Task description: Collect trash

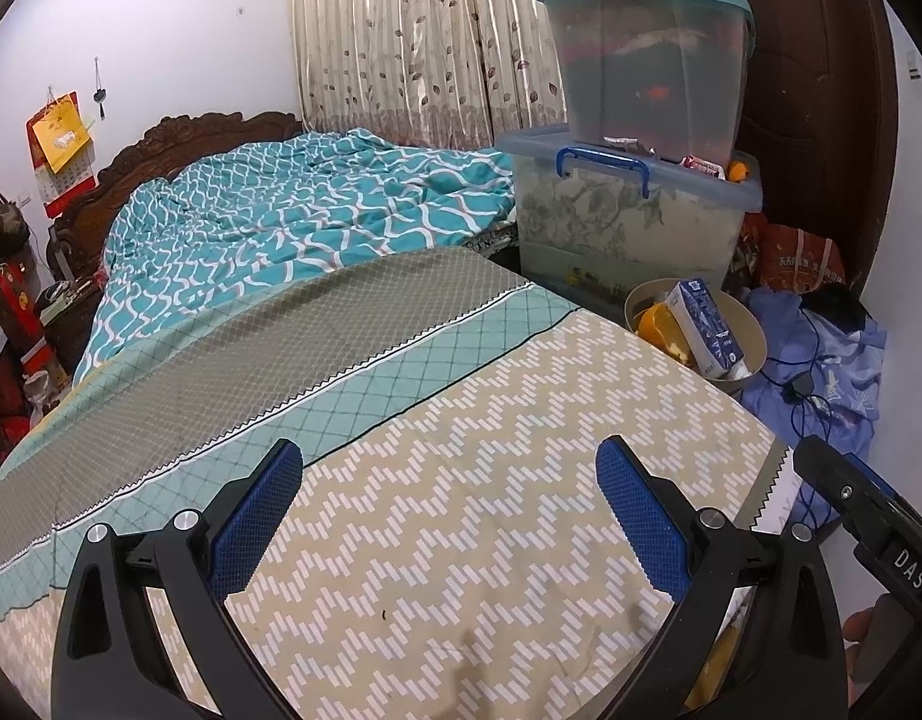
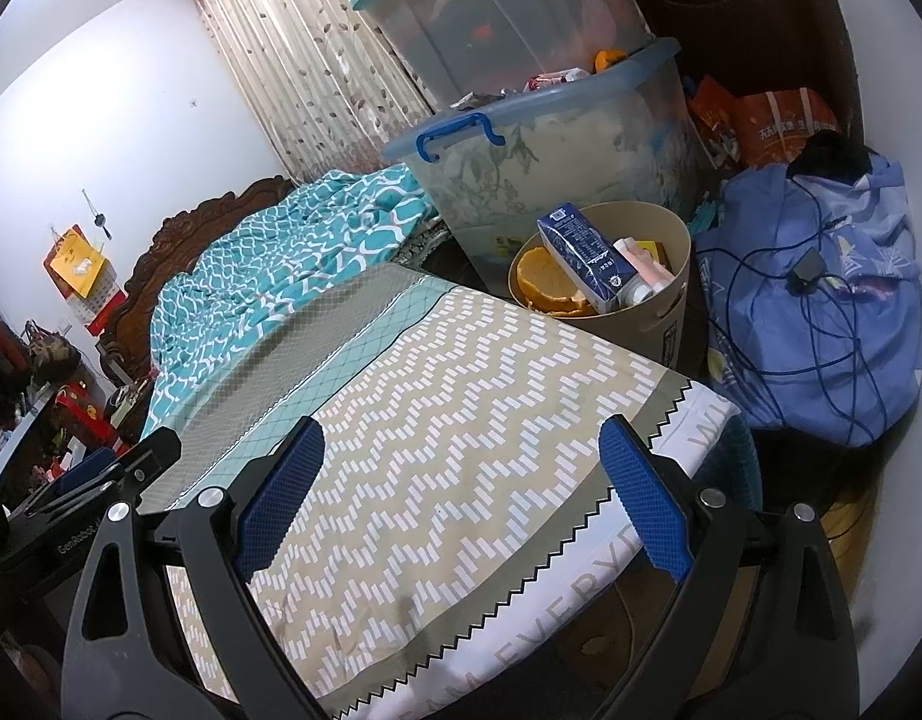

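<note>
Both claws above the foot of the bed. The left claw (image 1: 449,510) and the right claw (image 2: 461,504) each hang over the beige zigzag-patterned bedsheet (image 1: 491,480) with their blue pads spread wide apart and nothing between them. The round beige plastic waste bin (image 2: 671,294) stands on the floor just beside the far corner of the bed, in front of the clear storage box with blue handle (image 2: 521,180). It holds 1 dark blue drink carton (image 2: 581,258) leaning tilted across the rim, orange peel (image 2: 545,282) beside it, and a pale tube-like item that is too small to identify. No loose trash shows on the sheet; only a small dark speck (image 1: 384,616) lies near the left claw. Judged from this, the collecting step appears complete or nearly so. The next move calls for scanning the bed and floor for remaining litter, or grasping the bin by its rim.
</note>
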`<state>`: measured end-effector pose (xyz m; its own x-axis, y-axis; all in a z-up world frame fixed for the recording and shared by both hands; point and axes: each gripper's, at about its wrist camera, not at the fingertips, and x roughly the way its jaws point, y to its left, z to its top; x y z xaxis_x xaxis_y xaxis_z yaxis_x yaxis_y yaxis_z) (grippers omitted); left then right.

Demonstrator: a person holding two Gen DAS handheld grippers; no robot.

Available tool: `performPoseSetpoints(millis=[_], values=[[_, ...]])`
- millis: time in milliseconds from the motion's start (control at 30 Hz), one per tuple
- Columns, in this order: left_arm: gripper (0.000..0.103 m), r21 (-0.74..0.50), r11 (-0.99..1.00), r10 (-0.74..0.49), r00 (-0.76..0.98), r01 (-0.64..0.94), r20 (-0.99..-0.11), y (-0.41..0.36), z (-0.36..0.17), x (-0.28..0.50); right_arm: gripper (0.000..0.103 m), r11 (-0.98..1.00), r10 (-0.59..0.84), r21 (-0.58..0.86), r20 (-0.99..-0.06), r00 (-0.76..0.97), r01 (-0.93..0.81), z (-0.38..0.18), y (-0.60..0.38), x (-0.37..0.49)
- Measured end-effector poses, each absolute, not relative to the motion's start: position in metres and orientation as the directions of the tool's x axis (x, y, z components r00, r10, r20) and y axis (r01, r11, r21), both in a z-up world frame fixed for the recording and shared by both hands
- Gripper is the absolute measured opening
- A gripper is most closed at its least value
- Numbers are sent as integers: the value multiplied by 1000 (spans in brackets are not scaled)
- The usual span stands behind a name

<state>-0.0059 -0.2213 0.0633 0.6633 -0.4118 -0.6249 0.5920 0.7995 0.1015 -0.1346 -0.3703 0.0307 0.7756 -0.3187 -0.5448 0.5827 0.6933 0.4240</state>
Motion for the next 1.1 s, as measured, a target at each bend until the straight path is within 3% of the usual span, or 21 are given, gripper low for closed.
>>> performPoseSetpoints(millis=[1100], values=[[94, 57, 822, -401, 647, 567, -648, -210, 55, 4, 93, 689, -288, 429, -577, 765, 584, 20, -372, -127]])
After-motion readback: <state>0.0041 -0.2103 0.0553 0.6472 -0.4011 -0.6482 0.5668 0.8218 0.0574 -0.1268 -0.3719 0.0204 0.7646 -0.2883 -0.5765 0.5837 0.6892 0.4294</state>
